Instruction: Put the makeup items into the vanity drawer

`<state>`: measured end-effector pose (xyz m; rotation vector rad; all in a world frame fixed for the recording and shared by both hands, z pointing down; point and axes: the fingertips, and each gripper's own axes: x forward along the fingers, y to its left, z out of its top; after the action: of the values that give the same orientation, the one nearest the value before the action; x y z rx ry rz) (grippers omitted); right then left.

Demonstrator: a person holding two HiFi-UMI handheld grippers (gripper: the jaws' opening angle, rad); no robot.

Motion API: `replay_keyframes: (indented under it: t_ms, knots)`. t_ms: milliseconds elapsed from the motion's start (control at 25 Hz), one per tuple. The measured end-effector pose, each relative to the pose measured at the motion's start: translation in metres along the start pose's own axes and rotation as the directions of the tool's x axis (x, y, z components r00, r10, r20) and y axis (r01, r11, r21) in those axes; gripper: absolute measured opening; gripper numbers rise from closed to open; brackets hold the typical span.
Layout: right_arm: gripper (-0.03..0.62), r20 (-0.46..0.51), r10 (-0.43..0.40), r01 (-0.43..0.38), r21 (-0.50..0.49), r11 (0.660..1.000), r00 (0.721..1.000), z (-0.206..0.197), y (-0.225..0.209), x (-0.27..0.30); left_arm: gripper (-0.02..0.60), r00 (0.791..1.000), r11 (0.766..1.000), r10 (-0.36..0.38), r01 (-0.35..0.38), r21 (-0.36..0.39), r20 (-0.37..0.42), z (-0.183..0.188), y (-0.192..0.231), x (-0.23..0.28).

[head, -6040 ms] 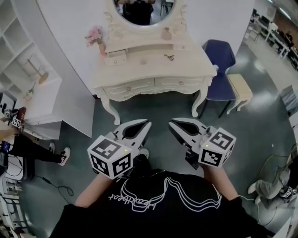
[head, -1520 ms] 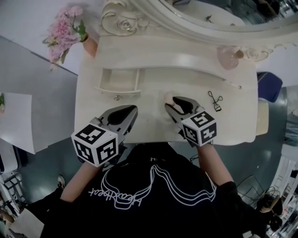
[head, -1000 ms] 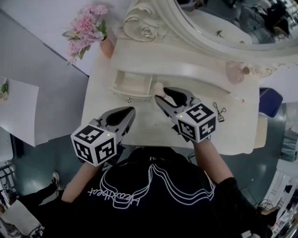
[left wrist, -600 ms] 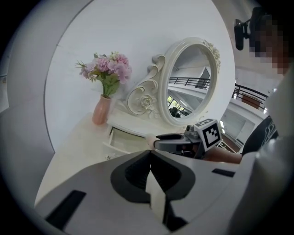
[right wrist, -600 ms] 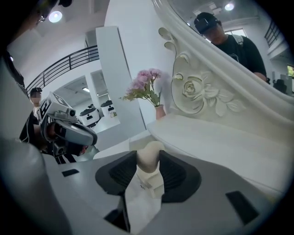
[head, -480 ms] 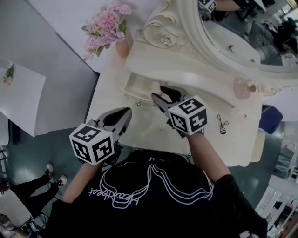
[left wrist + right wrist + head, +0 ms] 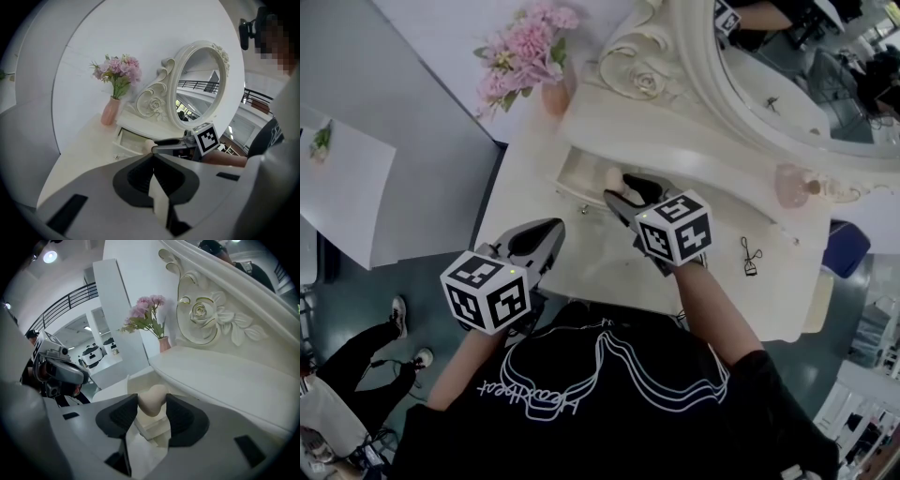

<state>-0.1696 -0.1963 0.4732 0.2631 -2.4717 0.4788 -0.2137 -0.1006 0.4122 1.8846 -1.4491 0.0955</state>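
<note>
A beige makeup sponge [image 7: 611, 178] [image 7: 152, 399] sits between the fingertips of my right gripper [image 7: 617, 188] [image 7: 151, 405], right over the small open vanity drawer [image 7: 581, 175] [image 7: 125, 140]. The jaws are opening, but both pads still touch the sponge's sides. My left gripper [image 7: 551, 231] [image 7: 152, 158] hovers over the vanity's front left edge, shut and empty. The left gripper view shows the right gripper [image 7: 154, 146] reaching into the drawer mouth.
On the cream vanity top [image 7: 600, 267] a black eyelash curler [image 7: 749, 255] lies at the right, with a pink perfume bottle [image 7: 791, 185] beyond it. A pink vase of flowers [image 7: 551, 94] stands at the back left, beside the oval mirror [image 7: 787, 75].
My right gripper carried the sponge leftward and away from me, from the middle of the vanity top to over the open drawer. The left gripper stayed at the front edge.
</note>
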Motion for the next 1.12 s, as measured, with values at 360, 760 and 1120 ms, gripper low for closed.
replay_keyframes:
  t_ms: [360, 760, 1120]
  knots:
    - [0.259, 0.044, 0.019, -0.021, 0.027, 0.999, 0.999, -0.002, 0.005, -0.008, 0.005, 1.000, 1.000, -0.005, 0.005, 0.016, -0.014, -0.001, -0.003, 0.004]
    - [0.261, 0.116, -0.058, 0.047, 0.092, 0.995, 0.992, -0.021, -0.002, -0.062, 0.005, 0.994, 0.993, -0.081, 0.086, 0.075, -0.067, 0.002, -0.033, 0.027]
    - [0.253, 0.153, -0.257, 0.225, 0.199, 0.954, 0.954, -0.066, -0.038, -0.138, 0.005, 0.962, 0.960, -0.214, 0.239, 0.147, -0.169, -0.009, -0.088, 0.074]
